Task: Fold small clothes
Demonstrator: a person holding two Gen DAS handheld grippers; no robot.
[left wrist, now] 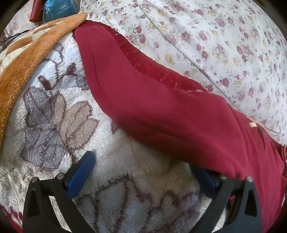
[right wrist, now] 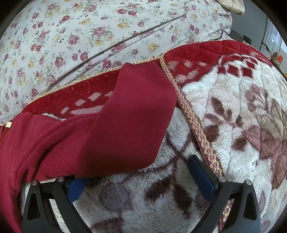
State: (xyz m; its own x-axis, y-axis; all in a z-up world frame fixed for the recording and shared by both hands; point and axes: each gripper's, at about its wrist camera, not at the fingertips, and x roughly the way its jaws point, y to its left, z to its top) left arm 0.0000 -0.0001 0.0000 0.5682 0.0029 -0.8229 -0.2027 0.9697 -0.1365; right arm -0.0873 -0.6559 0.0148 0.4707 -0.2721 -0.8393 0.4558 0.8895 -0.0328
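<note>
A dark red fleece garment [left wrist: 161, 107] lies spread over a white plush blanket [left wrist: 125, 170] with a brown flower pattern. In the right wrist view one sleeve of the garment [right wrist: 125, 116] is laid across its body. My left gripper [left wrist: 143, 173] stands wide open over the blanket at the garment's near edge. The tip of its right finger is hidden by that edge. My right gripper [right wrist: 140, 179] is open too, and the red cloth covers its left finger tip. No pad presses on the cloth.
An orange fleece blanket [left wrist: 26, 53] lies at the left, with a blue bag [left wrist: 59, 9] beyond it. A flowered sheet [right wrist: 71, 35] covers the far side. The blanket's braided trim [right wrist: 193, 121] runs at the right, and a cable with a plug [right wrist: 238, 35] lies behind.
</note>
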